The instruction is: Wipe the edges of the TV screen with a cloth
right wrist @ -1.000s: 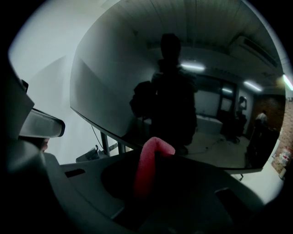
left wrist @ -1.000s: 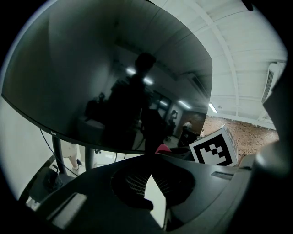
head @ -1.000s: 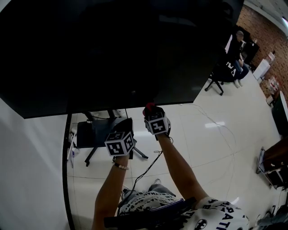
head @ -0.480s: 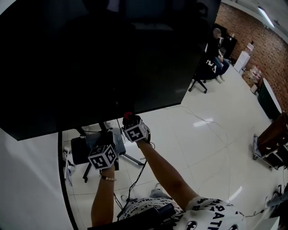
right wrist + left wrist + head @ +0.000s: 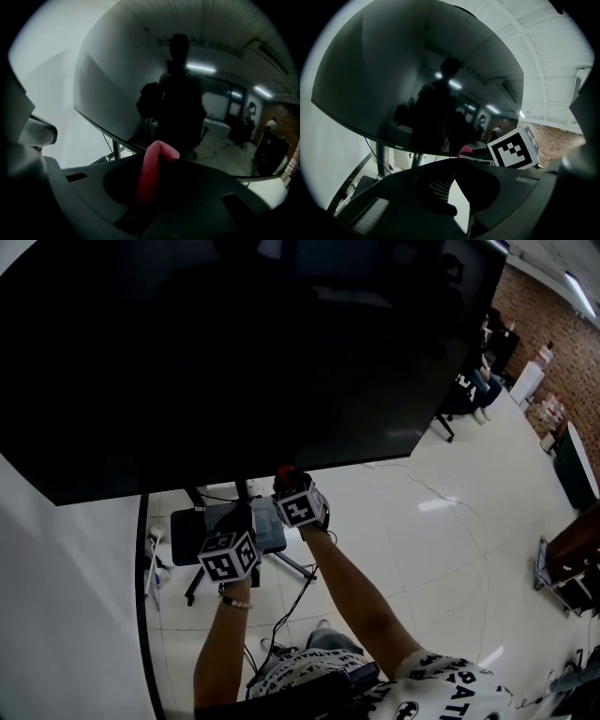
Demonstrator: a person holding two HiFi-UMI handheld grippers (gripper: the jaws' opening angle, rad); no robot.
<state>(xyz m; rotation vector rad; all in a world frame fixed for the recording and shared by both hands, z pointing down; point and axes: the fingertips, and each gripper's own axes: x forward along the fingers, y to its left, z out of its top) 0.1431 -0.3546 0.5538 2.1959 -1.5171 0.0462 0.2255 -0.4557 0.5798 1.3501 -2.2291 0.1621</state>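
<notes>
Head view down, gripper views up; common TV screen (image 5: 234,352)

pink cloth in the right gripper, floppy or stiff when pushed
Probably soft: the pink cloth curls over at its tip above the jaws. Likely light, a thin strip standing unsupported, so it should bend against the TV.

**Tight under the screen, open to the right**

The TV screen (image 5: 234,352) blocks all movement upward. Below its lower edge, the stand post (image 5: 245,489) and the stand base (image 5: 190,529) crowd the middle. The wall (image 5: 66,615) closes off the left. To the right, bare floor (image 5: 422,549) leaves open passage as far as the office chair (image 5: 450,409).
</notes>
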